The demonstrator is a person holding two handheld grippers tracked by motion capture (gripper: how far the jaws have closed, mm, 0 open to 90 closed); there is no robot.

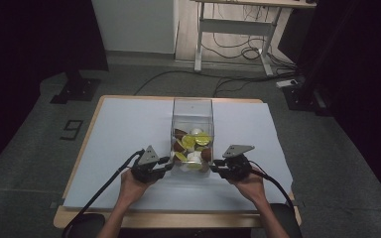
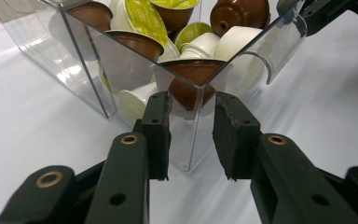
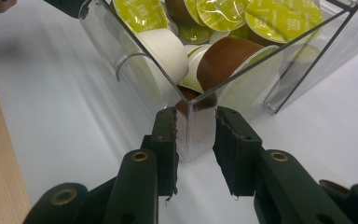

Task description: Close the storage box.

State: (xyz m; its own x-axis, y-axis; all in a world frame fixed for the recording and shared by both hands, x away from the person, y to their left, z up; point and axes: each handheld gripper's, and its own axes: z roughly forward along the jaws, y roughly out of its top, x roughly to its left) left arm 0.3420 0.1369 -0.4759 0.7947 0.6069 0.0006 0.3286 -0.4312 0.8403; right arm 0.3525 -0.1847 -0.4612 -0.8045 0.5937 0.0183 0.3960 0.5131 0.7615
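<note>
Left gripper view has the left gripper (image 2: 192, 135) with its jaws apart, straddling a near bottom corner of the clear box (image 2: 74, 60); the pads stand just beside the two walls that meet there, and I cannot tell if they touch. The right gripper (image 3: 195, 144) sits the same way at the other near corner, jaws apart around the edge. Inside the box lies a heap of coffee pods (image 3: 223, 56), brown, white and green-lidded, reaching about halfway up.

From the high view, the box (image 1: 192, 106) stands mid-table on the white sheet (image 1: 124, 124), toward the person's edge, with a hand (image 1: 134, 181) behind each gripper.

A corner gives slanted faces, so closing jaws would likely slip off the smooth plastic or twist the box. An uneven lift could tip it and spill pods. Open sheet lies left, right and behind; the near table edge (image 1: 178, 220) is close, leaving less room for pulling back.
</note>
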